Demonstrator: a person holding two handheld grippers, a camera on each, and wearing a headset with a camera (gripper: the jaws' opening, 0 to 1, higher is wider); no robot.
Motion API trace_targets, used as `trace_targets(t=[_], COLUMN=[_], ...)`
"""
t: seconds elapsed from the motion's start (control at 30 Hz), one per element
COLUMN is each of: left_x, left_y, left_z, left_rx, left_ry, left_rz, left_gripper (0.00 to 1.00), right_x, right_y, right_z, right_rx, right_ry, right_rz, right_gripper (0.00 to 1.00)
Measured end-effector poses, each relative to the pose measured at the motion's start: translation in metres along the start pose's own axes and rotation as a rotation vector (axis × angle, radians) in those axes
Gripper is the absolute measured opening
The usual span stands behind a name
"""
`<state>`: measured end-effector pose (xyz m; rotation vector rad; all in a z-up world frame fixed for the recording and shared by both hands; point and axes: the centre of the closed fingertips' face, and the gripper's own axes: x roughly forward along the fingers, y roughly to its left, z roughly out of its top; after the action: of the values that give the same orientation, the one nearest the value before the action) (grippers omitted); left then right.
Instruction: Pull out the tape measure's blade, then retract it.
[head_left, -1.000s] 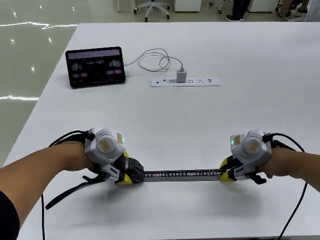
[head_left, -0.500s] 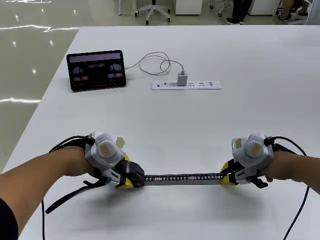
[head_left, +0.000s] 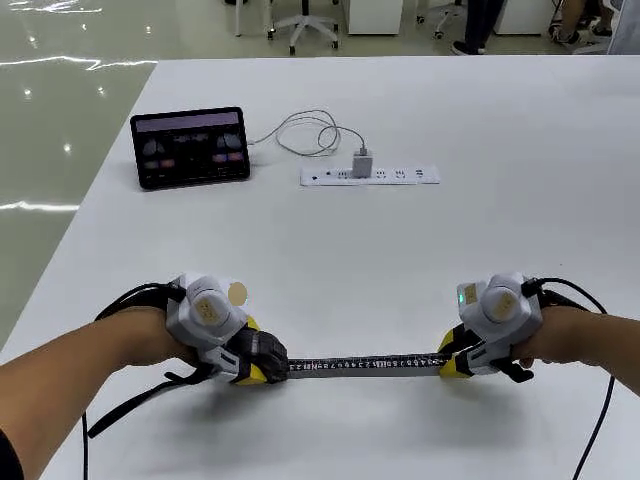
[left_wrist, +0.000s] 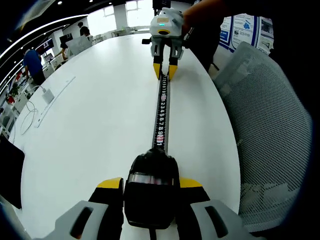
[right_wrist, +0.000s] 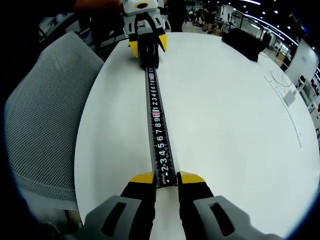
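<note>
Tape measure (left_wrist: 151, 192) sits at the near edge of the white table (head_left: 400, 260), its black body clamped in the left tool (head_left: 250, 362) while the right tool (right_wrist: 166, 179) pinches the tip of the blade (right_wrist: 156, 115). The two are held well apart so the blade runs taut and flat between them. One tape measure and two tools are at work, with one tablet (head_left: 190, 146) and one power strip (head_left: 370, 176) well back from the pull; the retraction looks yet to come.

you've two grippers, left gripper (head_left: 262, 366) and right gripper (head_left: 450, 362), and one tape measure (head_left: 365, 364). farther off: one tablet (head_left: 190, 146), one power strip (head_left: 370, 175).
</note>
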<state>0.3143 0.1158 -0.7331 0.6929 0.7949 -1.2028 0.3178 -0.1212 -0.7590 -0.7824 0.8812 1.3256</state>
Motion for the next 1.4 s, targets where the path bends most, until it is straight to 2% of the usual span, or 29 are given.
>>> trace_targets(t=[0.2, 0.37, 0.5, 0.6, 0.77, 1.0, 1.13, 1.2, 1.33, 1.4], left_x=[-0.002, -0.007, -0.009, -0.011, -0.012, -0.014, -0.015, -0.016, -0.019, -0.021], left_y=[0.003, 0.01, 0.014, 0.015, 0.012, 0.012, 0.014, 0.016, 0.02, 0.021], left_z=[-0.002, -0.003, -0.011, -0.012, -0.011, -0.011, -0.012, -0.013, -0.008, -0.009], left_rx=[-0.041, -0.077, -0.05, -0.067, -0.092, -0.124, -0.169, -0.185, -0.26, -0.273], left_ry=[0.008, 0.008, 0.05, 0.058, 0.046, 0.025, 0.02, 0.017, -0.051, -0.055], left_rz=[-0.01, 0.017, 0.043, 0.046, 0.038, 0.054, 0.071, 0.083, 0.102, 0.107], left_gripper=[0.39, 0.49, 0.55, 0.59, 0.65, 0.76, 0.91, 0.94, 1.0, 1.0], right_x=[-0.001, -0.004, -0.007, -0.01, -0.012, -0.013, -0.013, -0.013, -0.013, -0.013], right_y=[0.0, -0.001, -0.002, -0.002, 0.0, 0.0, 0.001, 0.002, 0.003, 0.003], right_z=[-0.002, -0.006, -0.011, -0.01, -0.011, -0.008, -0.006, -0.005, -0.005, -0.005], right_rx=[-0.026, -0.009, -0.006, 0.004, 0.007, 0.019, 0.02, 0.025, 0.04, 0.054], right_ry=[0.025, 0.033, 0.041, 0.035, 0.033, 0.016, 0.01, 0.007, 0.005, -0.001], right_rz=[-0.002, -0.007, -0.009, -0.01, -0.009, -0.012, -0.012, -0.013, -0.016, -0.022], right_gripper=[0.13, 0.16, 0.2, 0.22, 0.25, 0.31, 0.32, 0.33, 0.35, 0.37])
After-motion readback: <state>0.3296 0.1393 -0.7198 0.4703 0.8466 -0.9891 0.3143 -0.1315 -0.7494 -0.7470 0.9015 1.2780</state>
